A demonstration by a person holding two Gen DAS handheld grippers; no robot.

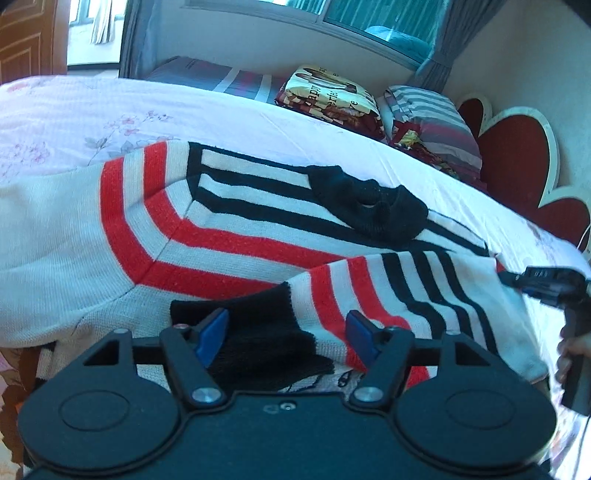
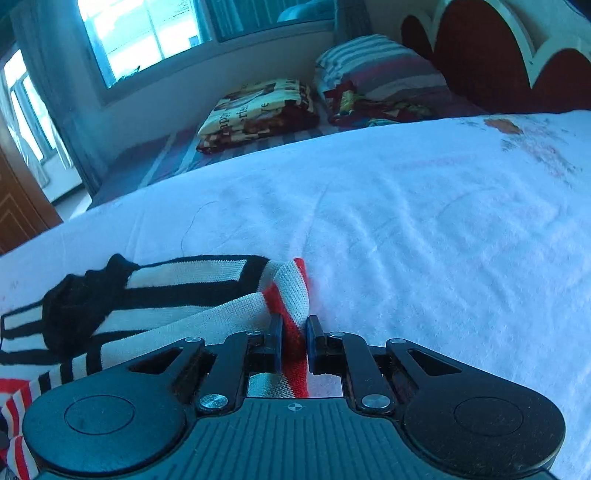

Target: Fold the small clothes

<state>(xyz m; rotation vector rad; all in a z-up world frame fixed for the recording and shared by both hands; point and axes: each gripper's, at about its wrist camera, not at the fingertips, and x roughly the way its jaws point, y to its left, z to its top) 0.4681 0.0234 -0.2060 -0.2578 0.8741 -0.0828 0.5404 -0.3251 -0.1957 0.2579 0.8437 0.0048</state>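
Note:
A white knit sweater [image 1: 229,236] with red and black stripes lies spread on the bed, one sleeve folded across its front. Its black collar [image 1: 369,206] bunches near the middle, and the sleeve's black cuff [image 1: 258,332] lies at the near edge. My left gripper [image 1: 286,330] stands open over that cuff, its blue pads [image 1: 213,328] wide on either side and not pressing. My right gripper [image 2: 294,332] is shut on a red and white edge of the sweater [image 2: 291,291]. In the left wrist view, the right gripper [image 1: 517,278] shows at the far right with a hand behind it.
The pale floral bedsheet [image 2: 406,229] stretches out beyond the sweater. Folded blankets [image 1: 332,99] and striped pillows [image 1: 432,118] sit at the head of the bed by a red heart-shaped headboard [image 1: 517,155]. A window [image 2: 147,33], curtains and a wooden door [image 1: 26,37] lie beyond.

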